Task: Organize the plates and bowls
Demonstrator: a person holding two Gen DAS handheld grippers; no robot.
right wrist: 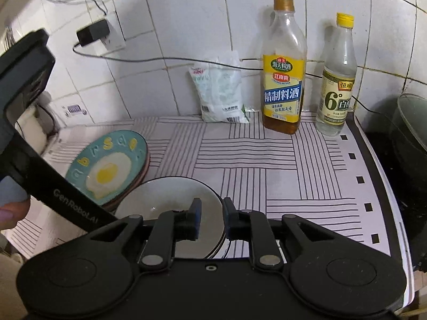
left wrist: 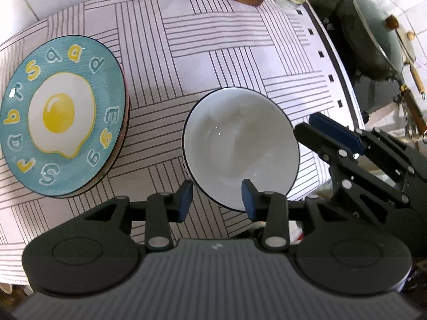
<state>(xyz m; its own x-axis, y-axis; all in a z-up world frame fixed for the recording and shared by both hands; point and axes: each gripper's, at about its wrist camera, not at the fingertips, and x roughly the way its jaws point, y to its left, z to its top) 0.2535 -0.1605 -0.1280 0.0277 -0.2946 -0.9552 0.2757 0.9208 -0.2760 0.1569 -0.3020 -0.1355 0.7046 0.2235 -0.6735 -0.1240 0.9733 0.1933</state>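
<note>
Here the white bowl point(left wrist: 240, 146) with its dark rim stood upright on the striped tablecloth point(left wrist: 213, 40), close to the cloth's near edge. The left gripper point(left wrist: 217, 200) pointed steeply down over it, its blue pads set apart with a clear gap; the bowl's near rim lay between them, and neither pad appeared to press on it. The right gripper point(right wrist: 210, 220) reached in from the bowl's right side. Its jaws stood narrowly parted and straddled the bowl's right rim: one pad sat inside the bowl, the other outside, and a thin gap showed at the rim, so no firm grip could be told.

Toward the cloth's left edge lay the teal plate point(left wrist: 61, 112) printed with a fried egg and letters, on top of at least one pinkish plate point(right wrist: 145, 164) whose edge peeked out beneath it. The bowl sat near the stack without touching it.

Along the far edge, against the tiled wall point(right wrist: 186, 26), stood a cooking-wine bottle point(right wrist: 284, 80), a clear vinegar bottle point(right wrist: 337, 80) and a white plastic bag point(right wrist: 221, 93). Beyond the right edge a dark wok point(left wrist: 368, 40) rested under a glass lid.
</note>
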